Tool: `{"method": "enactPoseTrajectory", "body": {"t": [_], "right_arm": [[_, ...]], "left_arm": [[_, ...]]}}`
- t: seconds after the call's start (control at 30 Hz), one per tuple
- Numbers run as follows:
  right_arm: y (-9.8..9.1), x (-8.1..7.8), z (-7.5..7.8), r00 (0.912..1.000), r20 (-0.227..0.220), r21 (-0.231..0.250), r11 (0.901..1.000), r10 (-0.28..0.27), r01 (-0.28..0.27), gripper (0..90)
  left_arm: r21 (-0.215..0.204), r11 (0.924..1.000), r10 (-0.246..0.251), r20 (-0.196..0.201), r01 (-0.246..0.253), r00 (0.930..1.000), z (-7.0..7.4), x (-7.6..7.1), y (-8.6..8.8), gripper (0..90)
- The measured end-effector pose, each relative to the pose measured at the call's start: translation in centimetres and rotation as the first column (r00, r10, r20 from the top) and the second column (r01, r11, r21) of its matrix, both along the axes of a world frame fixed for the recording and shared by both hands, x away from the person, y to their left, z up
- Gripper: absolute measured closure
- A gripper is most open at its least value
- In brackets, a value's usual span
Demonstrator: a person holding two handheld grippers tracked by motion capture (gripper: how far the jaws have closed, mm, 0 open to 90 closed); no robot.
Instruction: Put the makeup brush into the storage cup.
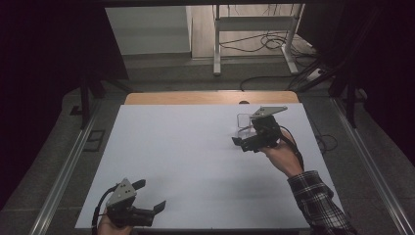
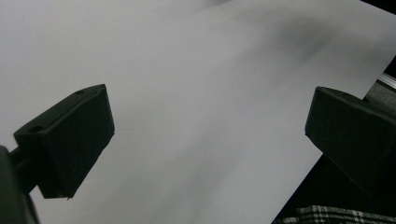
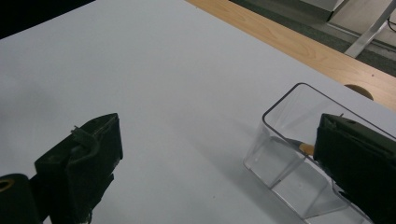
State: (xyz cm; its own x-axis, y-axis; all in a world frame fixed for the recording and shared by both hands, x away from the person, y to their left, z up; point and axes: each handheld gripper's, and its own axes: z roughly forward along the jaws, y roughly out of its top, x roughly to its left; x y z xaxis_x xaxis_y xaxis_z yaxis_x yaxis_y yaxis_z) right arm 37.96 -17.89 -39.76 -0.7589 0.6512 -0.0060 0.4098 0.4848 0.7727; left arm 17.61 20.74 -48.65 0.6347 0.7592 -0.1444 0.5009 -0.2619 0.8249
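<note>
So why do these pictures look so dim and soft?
High view: dark surroundings, the white table sheet evenly lit. Left gripper view: the near black claw casts soft blurred shadows. Right gripper view: the clear plastic rectangular box shows faint edge glints.

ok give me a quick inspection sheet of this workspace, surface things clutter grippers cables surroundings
surface: white table top, bare wooden strip at its far edge.
job's things: one clear plastic box, open on top, upright, with a small tan item inside, too hidden to name.
clutter: nothing seen.
grippers: right gripper open beside the box, one jaw in front of its wall; left gripper open, empty, at the near left.
cables: loose cables on the floor beyond the table.
surroundings: white metal frame legs, dark drapes at both sides.
</note>
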Motion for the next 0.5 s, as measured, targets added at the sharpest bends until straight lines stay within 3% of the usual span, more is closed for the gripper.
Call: {"method": "enactPoseTrajectory", "body": {"t": [0.5], "right_arm": [[-0.1,-1.2,-0.6,0.9998,-0.002,0.019,0.9996,0.02,-0.02,1.7]], "left_arm": [[-0.001,1.0,0.003,-0.003,-0.003,1.0,0.0,0.0,0.0,1.3]]}}
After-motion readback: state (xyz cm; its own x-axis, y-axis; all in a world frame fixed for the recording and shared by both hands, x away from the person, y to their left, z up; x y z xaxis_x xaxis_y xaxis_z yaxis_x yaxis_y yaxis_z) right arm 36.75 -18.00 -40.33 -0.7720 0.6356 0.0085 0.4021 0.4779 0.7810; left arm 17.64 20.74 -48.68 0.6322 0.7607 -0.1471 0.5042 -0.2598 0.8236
